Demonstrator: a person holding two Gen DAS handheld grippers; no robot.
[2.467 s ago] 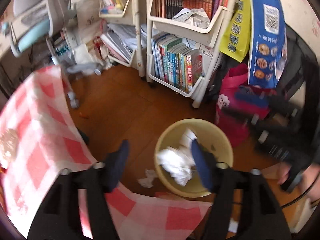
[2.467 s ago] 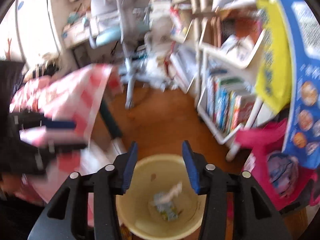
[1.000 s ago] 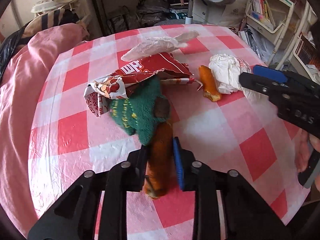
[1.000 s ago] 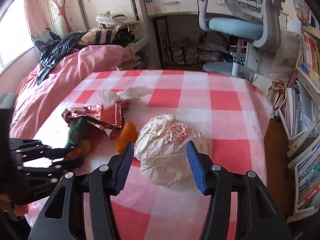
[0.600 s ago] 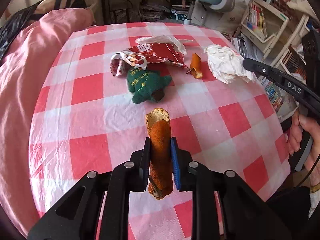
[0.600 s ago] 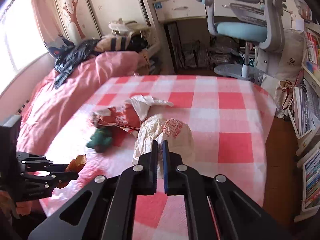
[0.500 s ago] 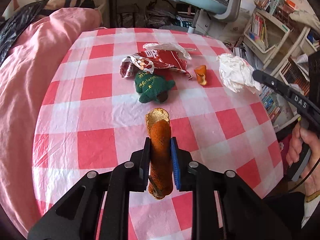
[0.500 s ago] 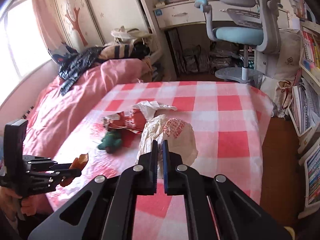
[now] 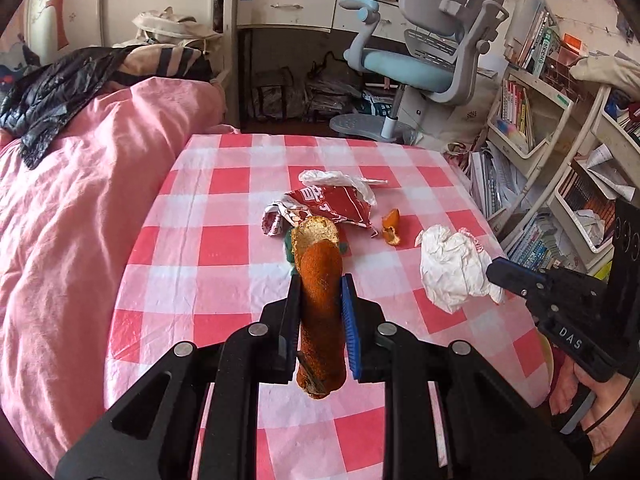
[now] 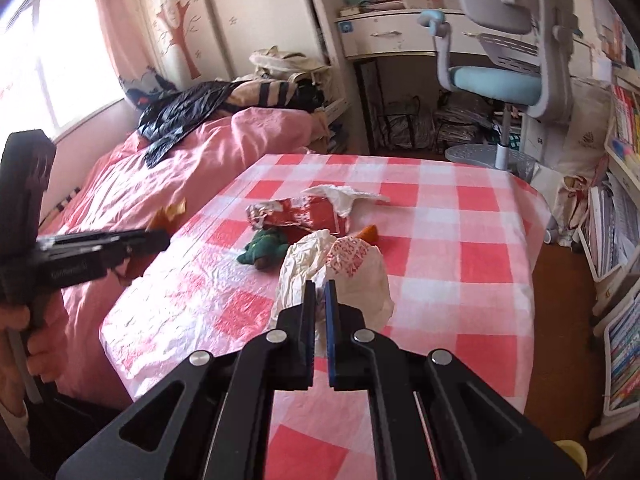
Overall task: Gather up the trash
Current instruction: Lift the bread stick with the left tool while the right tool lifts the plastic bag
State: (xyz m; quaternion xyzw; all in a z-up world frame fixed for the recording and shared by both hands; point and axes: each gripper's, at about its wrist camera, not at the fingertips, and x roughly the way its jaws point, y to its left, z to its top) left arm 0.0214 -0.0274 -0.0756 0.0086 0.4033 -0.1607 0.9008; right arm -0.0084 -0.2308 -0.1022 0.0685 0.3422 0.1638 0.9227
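Note:
My left gripper [image 9: 320, 286] is shut on a long orange peel [image 9: 320, 280], held above the red-and-white checked table [image 9: 224, 248]. In the right wrist view the left gripper [image 10: 162, 240] shows at the left edge with the peel [image 10: 170, 210] sticking out past its tips. My right gripper [image 10: 319, 286] is shut on a crumpled white paper wrapper [image 10: 356, 268]; the left wrist view shows this wrapper [image 9: 452, 270] hanging from the right gripper [image 9: 494, 270]. On the cloth lie a red snack wrapper [image 9: 332, 206], a white plastic scrap [image 9: 332, 178], a small orange peel [image 9: 390, 226] and a green plush toy [image 10: 264, 250].
A pink bed [image 9: 80, 200] runs along the table's left side. Beyond the table stand a desk and a grey-blue office chair [image 9: 420, 68]. Book shelves [image 9: 560, 184] crowd the right. The rim of a yellow bin [image 10: 572, 450] peeks in at the lower right, on the wooden floor.
My right gripper has shut on the white wrapper, which it stood open around a second ago. Both grippers have risen and drawn back from the table, the left carrying the peel.

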